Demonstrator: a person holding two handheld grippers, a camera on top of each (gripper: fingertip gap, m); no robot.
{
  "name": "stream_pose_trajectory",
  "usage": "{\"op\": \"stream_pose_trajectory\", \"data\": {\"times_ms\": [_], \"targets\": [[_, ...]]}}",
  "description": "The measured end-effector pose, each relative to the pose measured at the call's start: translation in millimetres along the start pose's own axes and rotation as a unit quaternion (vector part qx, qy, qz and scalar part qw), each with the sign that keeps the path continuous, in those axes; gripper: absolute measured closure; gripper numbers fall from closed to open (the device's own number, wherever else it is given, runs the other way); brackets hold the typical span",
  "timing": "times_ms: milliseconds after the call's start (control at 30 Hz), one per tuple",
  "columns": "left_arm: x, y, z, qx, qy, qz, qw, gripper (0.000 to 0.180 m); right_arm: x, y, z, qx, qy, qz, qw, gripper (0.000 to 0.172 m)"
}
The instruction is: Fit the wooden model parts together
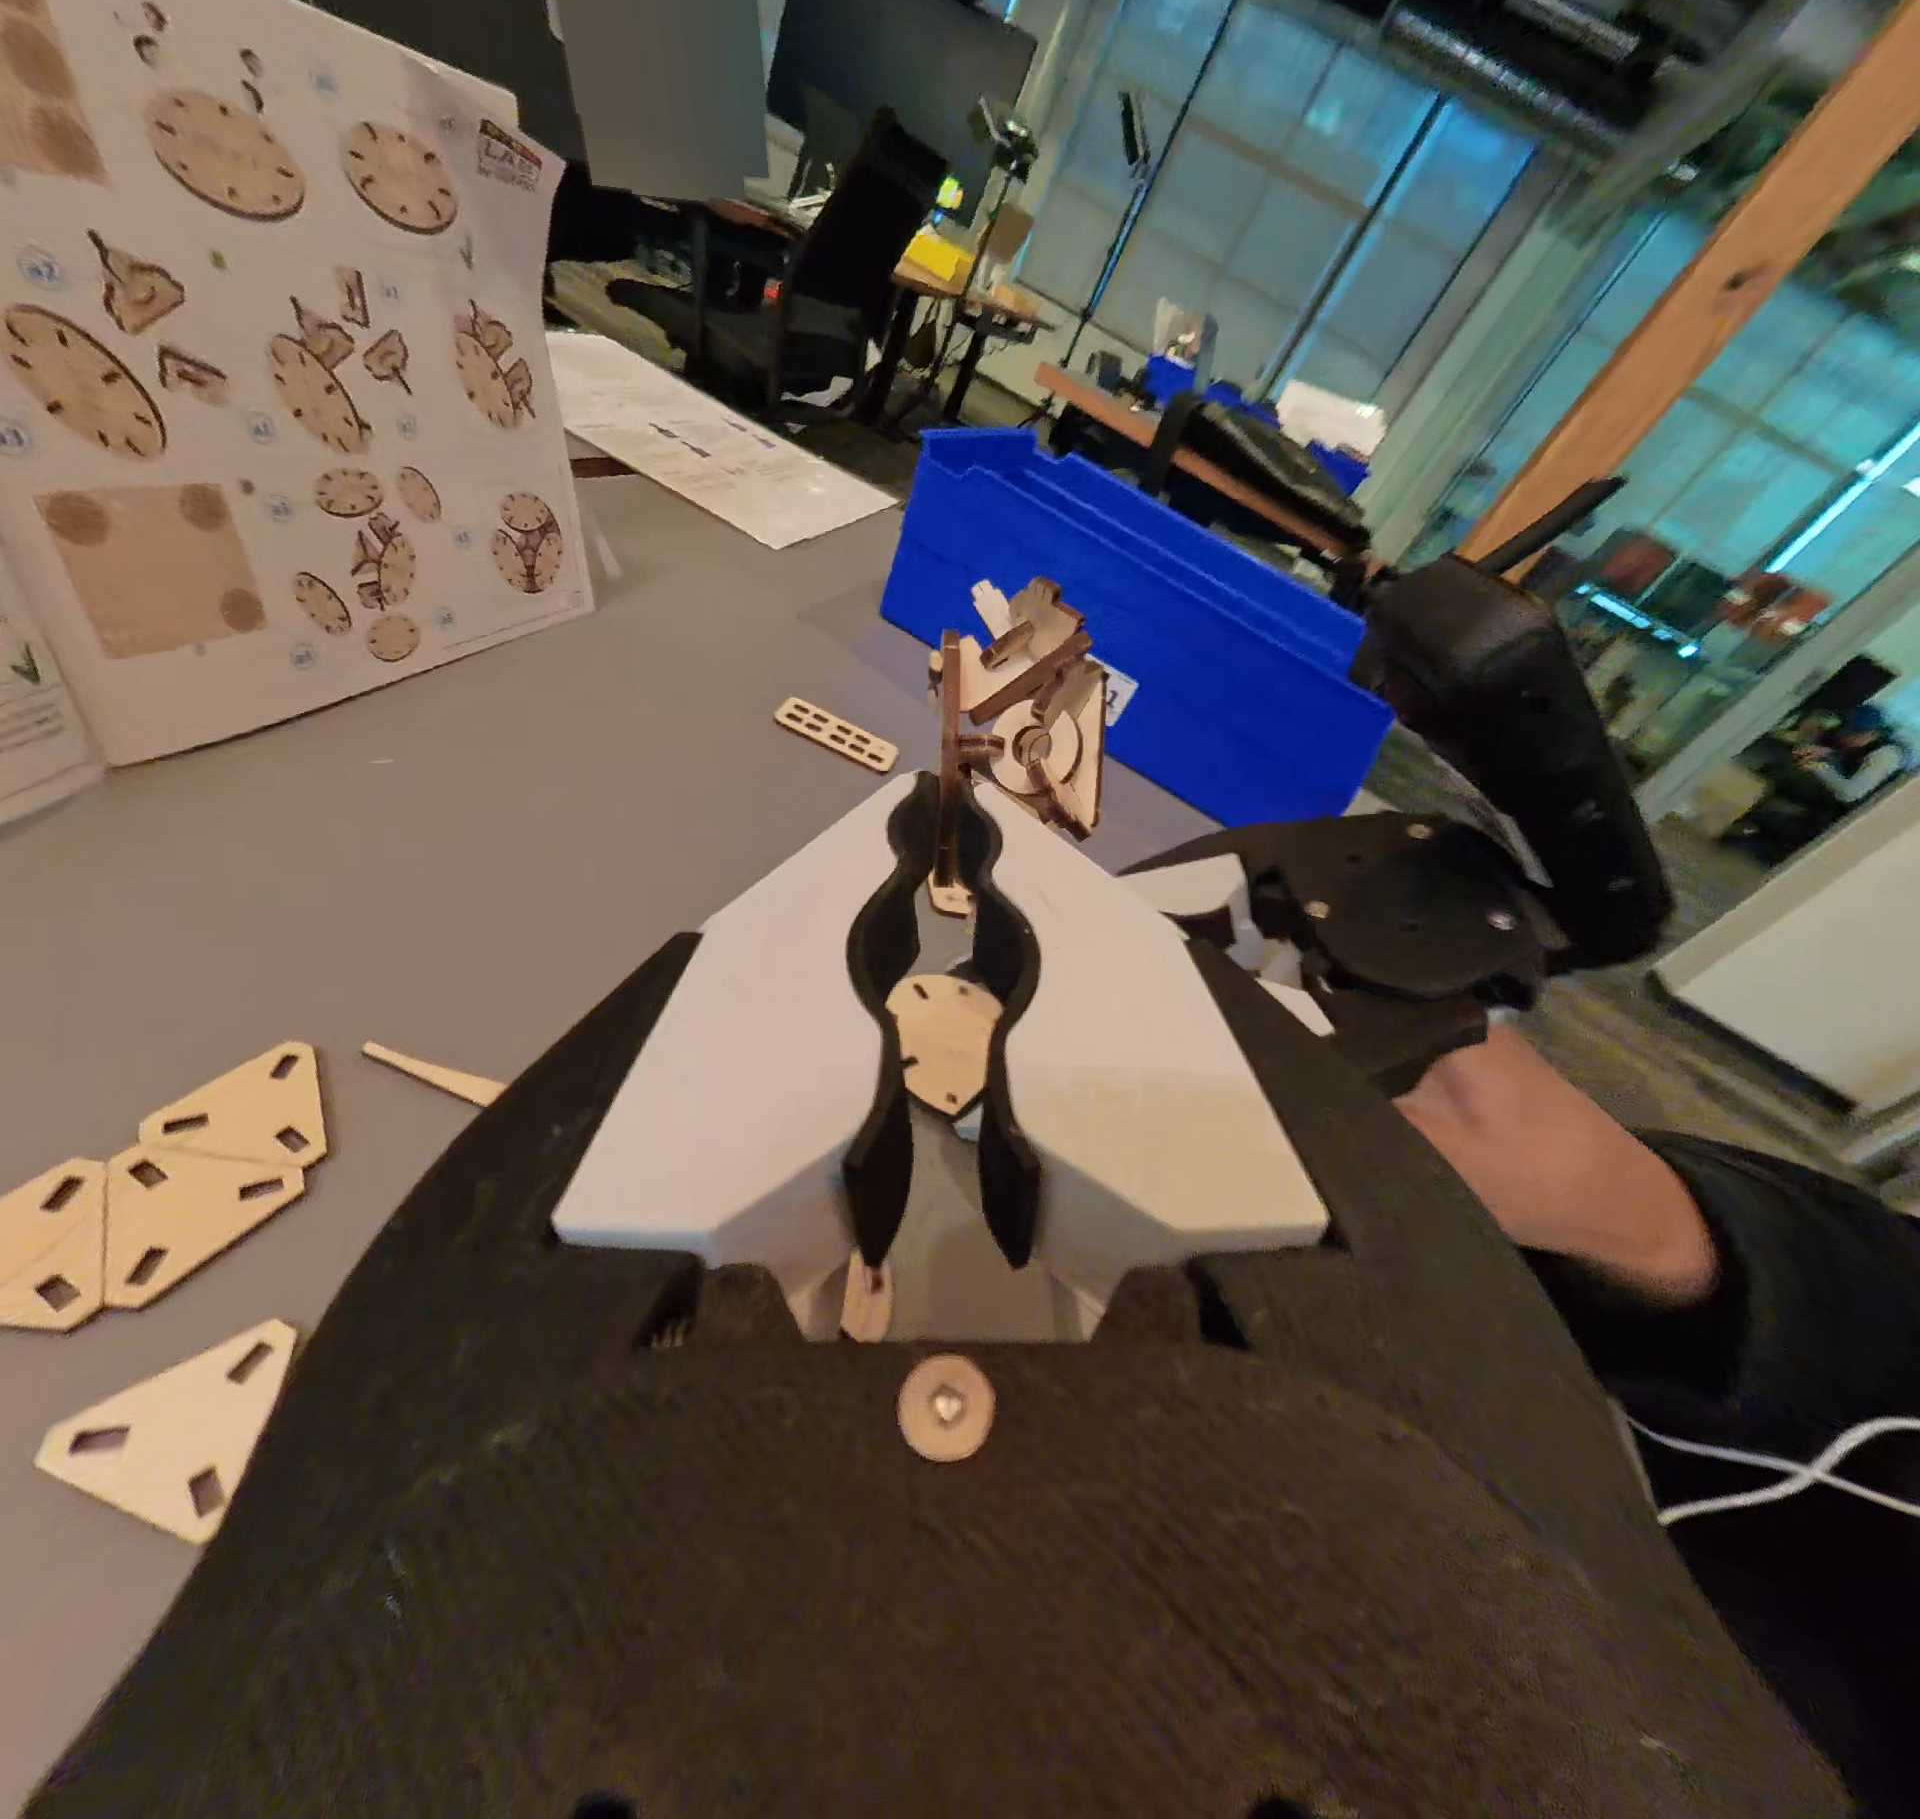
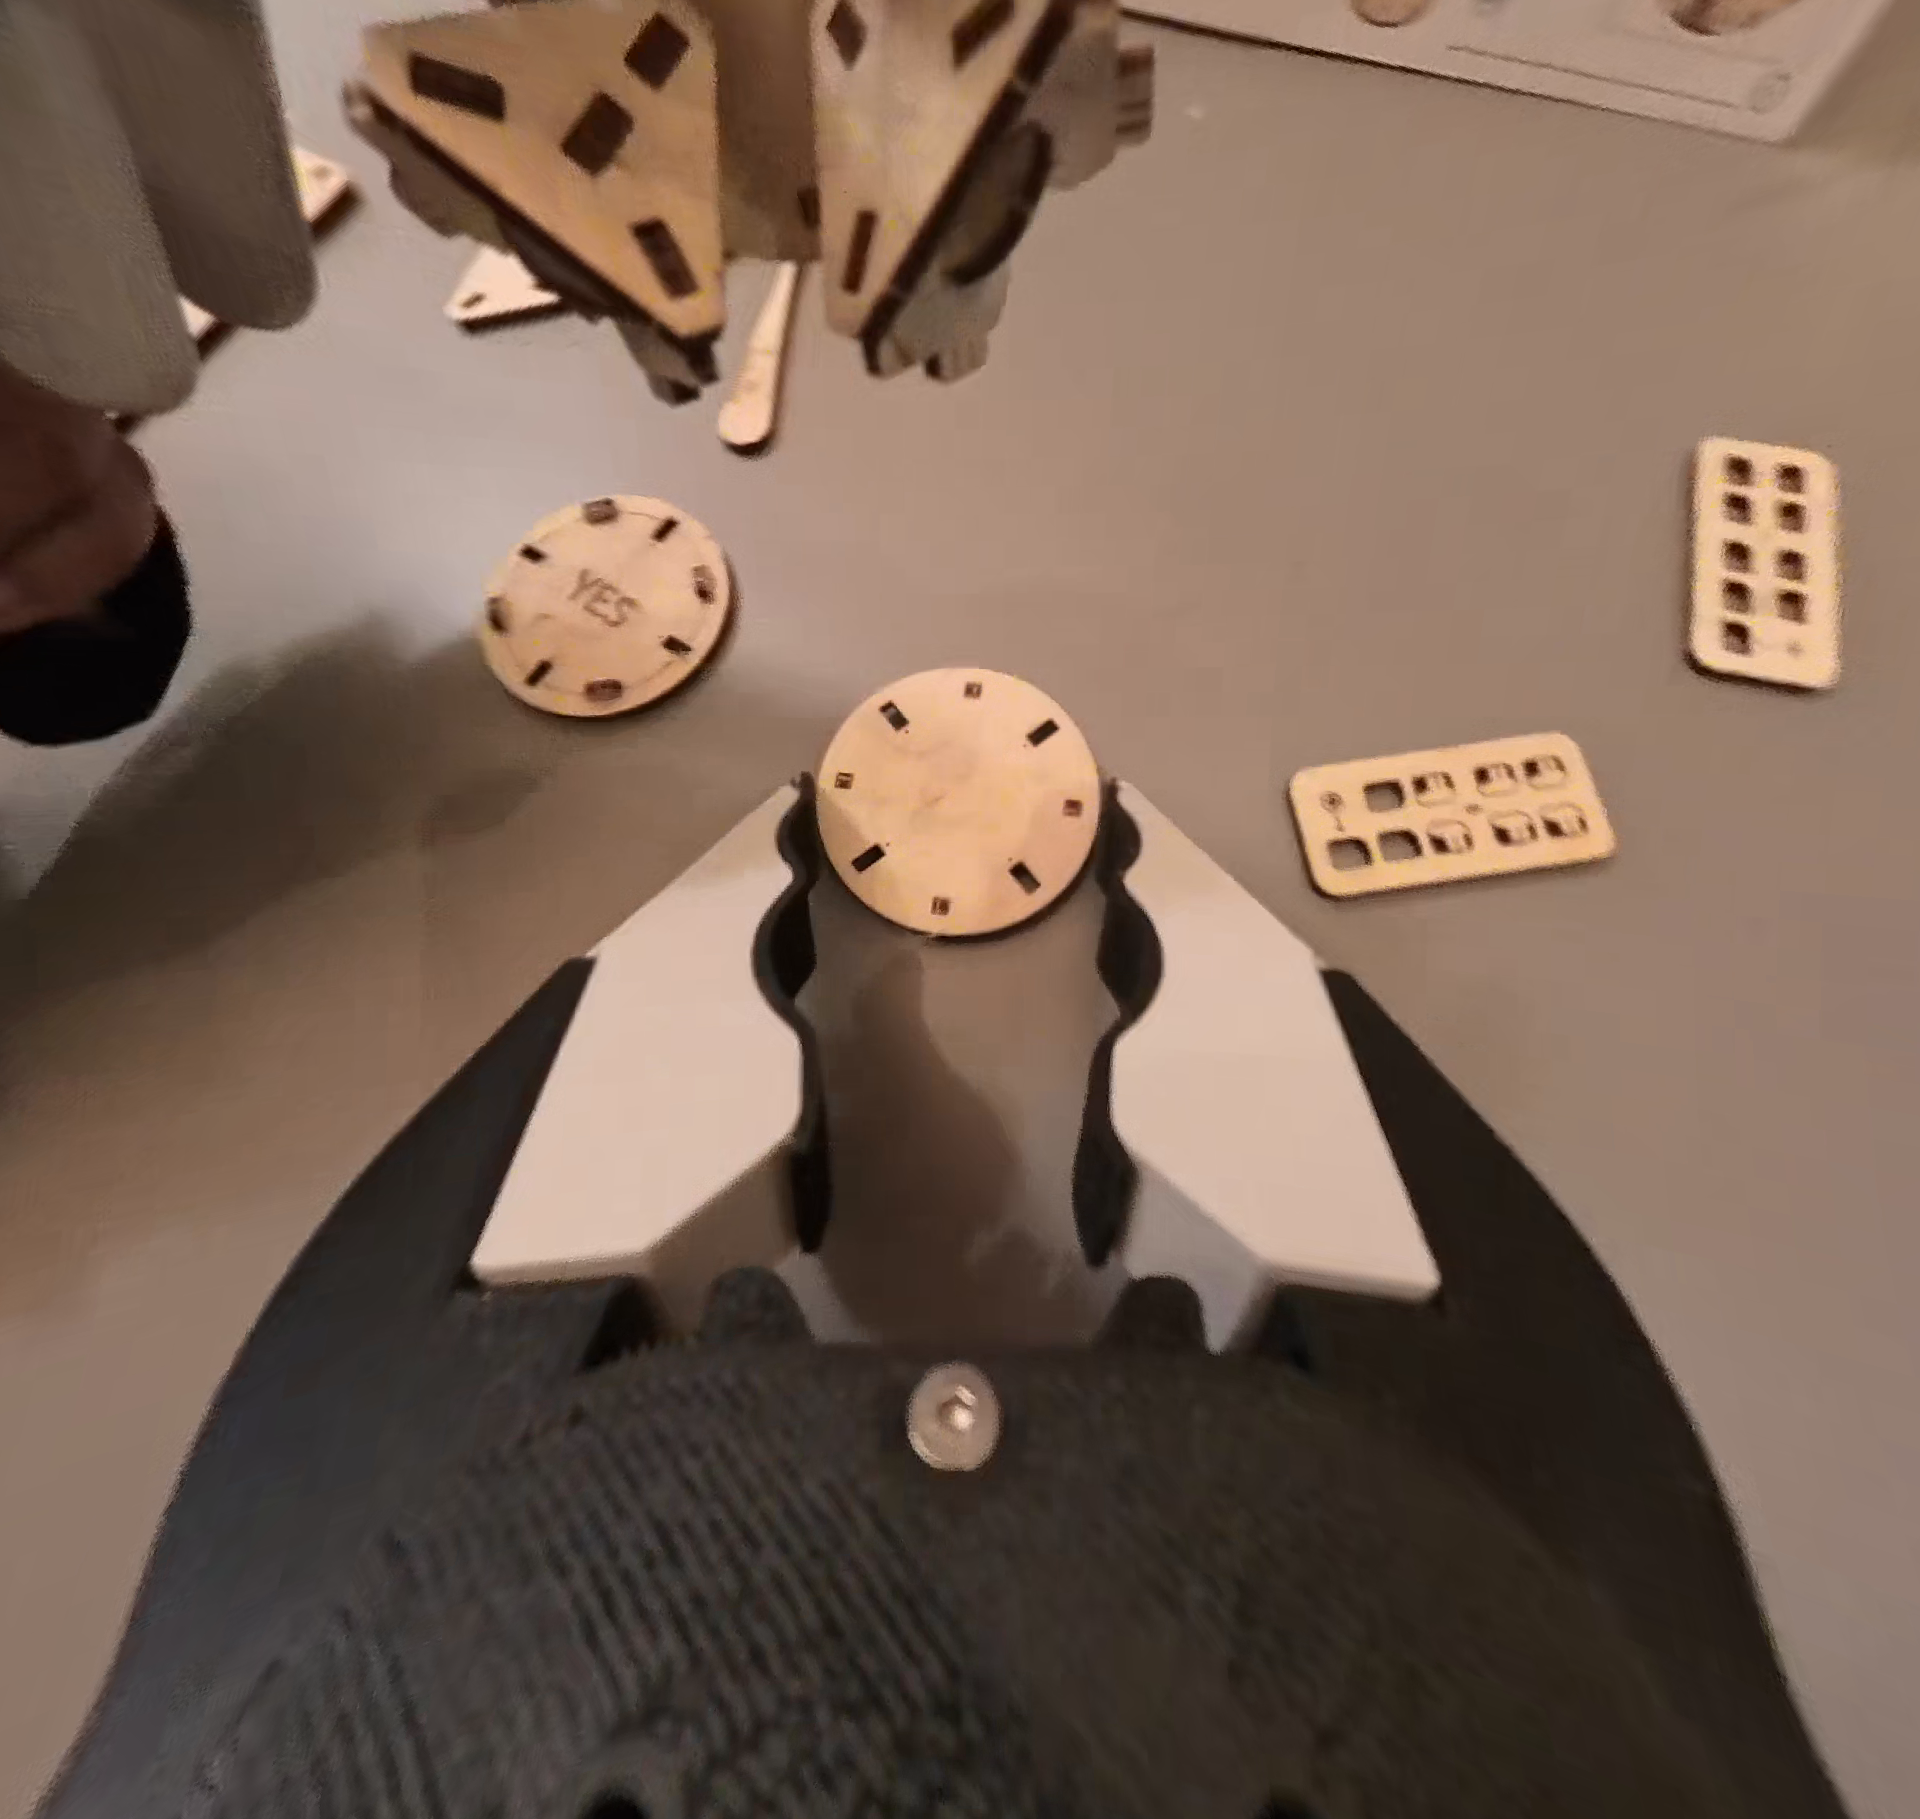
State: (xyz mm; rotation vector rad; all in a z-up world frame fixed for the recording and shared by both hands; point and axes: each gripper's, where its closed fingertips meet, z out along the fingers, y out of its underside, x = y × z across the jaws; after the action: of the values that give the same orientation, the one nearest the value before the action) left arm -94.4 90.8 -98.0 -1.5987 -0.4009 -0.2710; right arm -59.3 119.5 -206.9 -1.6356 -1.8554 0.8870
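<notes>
Our left tool [image 1: 951,813] is clamped on the edge of a wooden puzzle assembly [image 1: 1023,720], a cluster of slotted plywood plates that stands up from the fingertips, lifted above the grey tabletop [image 1: 436,886]. Beyond it on the right sits a blue bin [image 1: 1195,647], and at far left an instruction sheet [image 1: 260,367] stands propped up. Loose triangular plates [image 1: 177,1177] lie at near left. Our right tool [image 2: 956,803] is partly closed, its fingers apart around a round wooden disc [image 2: 958,801] lying flat on the tabletop; the pads sit just beside its rim, though we cannot tell whether they press on it. A second disc [image 2: 606,606] lies to its left, and two slotted rectangular strips [image 2: 1449,813] lie to the right.
</notes>
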Motion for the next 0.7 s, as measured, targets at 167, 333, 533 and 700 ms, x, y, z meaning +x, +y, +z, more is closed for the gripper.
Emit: {"op": "stream_pose_trajectory", "data": {"times_ms": [167,333,533,700], "targets": [[2,-2,0,0.007,-0.007,0.015,1.000,0.180,-5,7,-6,-0.010,0.027,0.000,1.000,0.118],[-2,0,-7,0.016,0.000,-0.011,1.000,0.180,-22,20,-21,-0.019,0.008,0.007,1.000,0.115],[1,2,-6,0.011,0.006,-0.002,1.000,0.180,-11,20,-23,-0.011,0.007,0.011,1.000,0.122],[2,6,-5,0.005,0.012,-0.007,1.000,0.180,-5,20,-23,-0.007,-0.001,-0.006,1.000,0.134]]}}
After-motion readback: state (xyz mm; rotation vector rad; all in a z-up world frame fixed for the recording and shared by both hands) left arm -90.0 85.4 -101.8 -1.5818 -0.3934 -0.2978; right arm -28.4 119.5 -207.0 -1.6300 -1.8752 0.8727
